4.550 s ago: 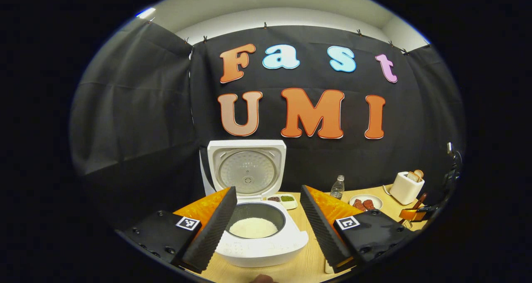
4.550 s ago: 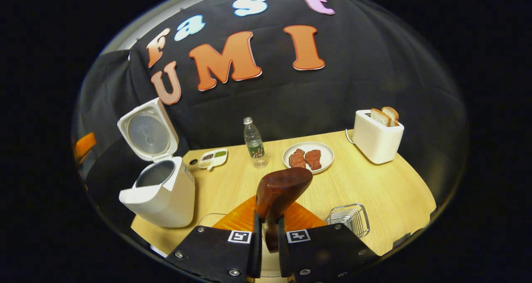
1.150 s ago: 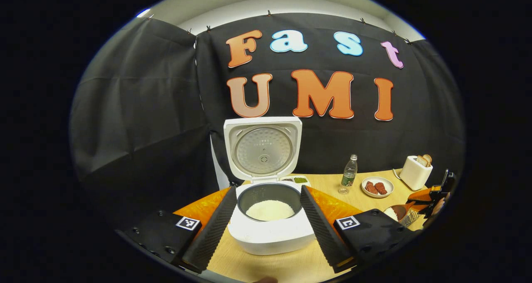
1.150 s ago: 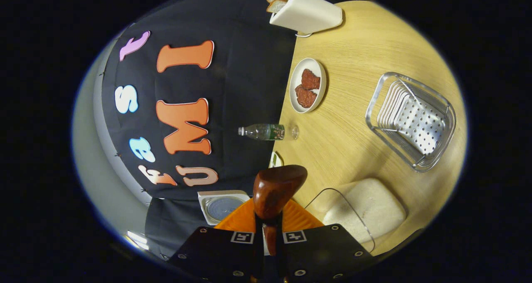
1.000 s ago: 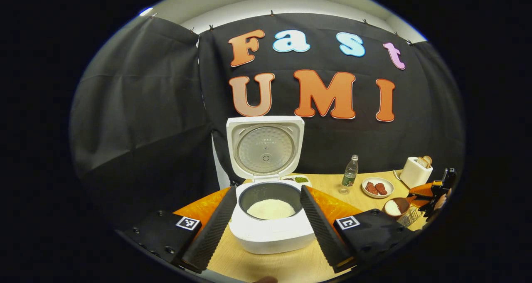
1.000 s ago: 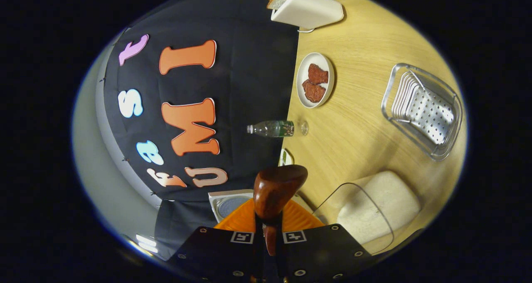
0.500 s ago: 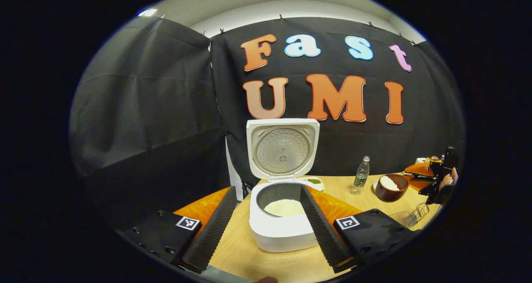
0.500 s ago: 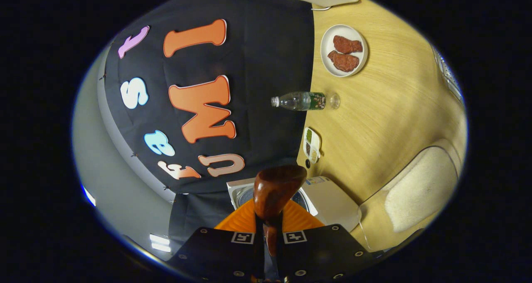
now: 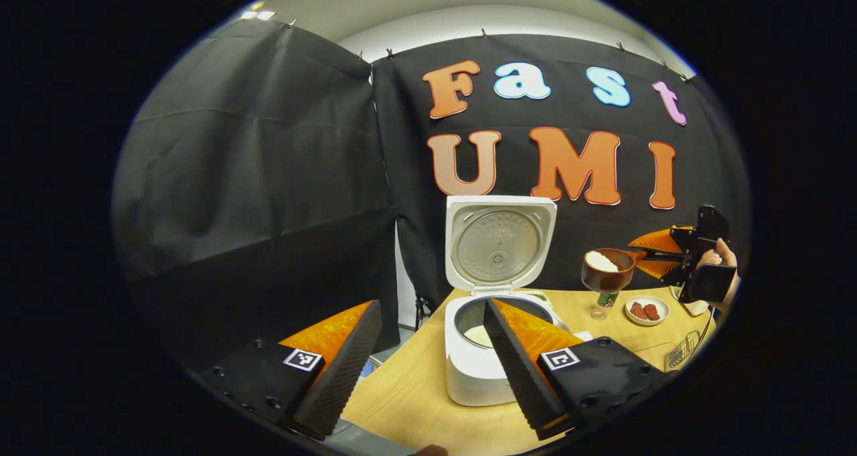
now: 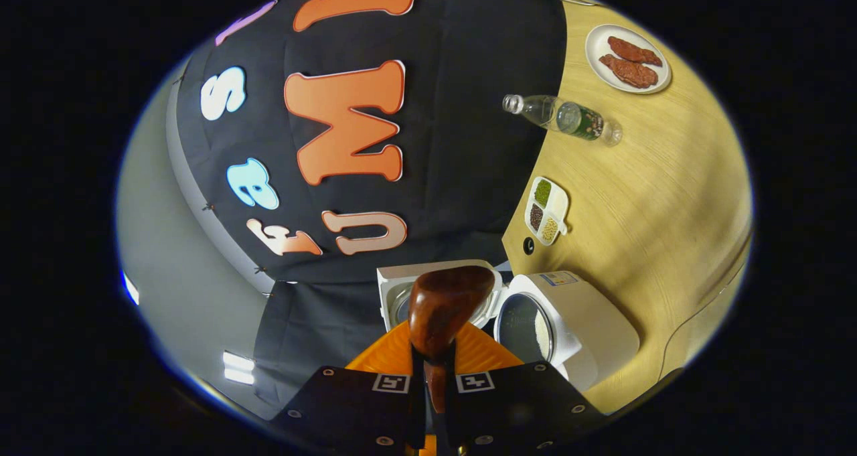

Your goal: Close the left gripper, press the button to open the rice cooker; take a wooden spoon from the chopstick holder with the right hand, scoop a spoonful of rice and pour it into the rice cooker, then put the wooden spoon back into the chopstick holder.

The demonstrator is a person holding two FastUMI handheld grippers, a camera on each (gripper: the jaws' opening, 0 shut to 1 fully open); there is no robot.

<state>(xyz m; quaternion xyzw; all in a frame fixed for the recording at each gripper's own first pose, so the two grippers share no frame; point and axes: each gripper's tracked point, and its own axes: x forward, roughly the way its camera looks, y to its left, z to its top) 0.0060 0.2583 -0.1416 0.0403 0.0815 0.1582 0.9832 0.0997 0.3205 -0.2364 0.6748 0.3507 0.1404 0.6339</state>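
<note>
Item: wooden spoon, stiff, light, bowl heaped with loose rice. My right gripper clamps its handle; I keep it level, spill likely. It hangs above table, right of rice cooker, lid up, at table's left edge. Left gripper jaws wide, empty.

Black cloth wall hung by clips, pale ceiling with a bright light above, light wooden table below
</note>
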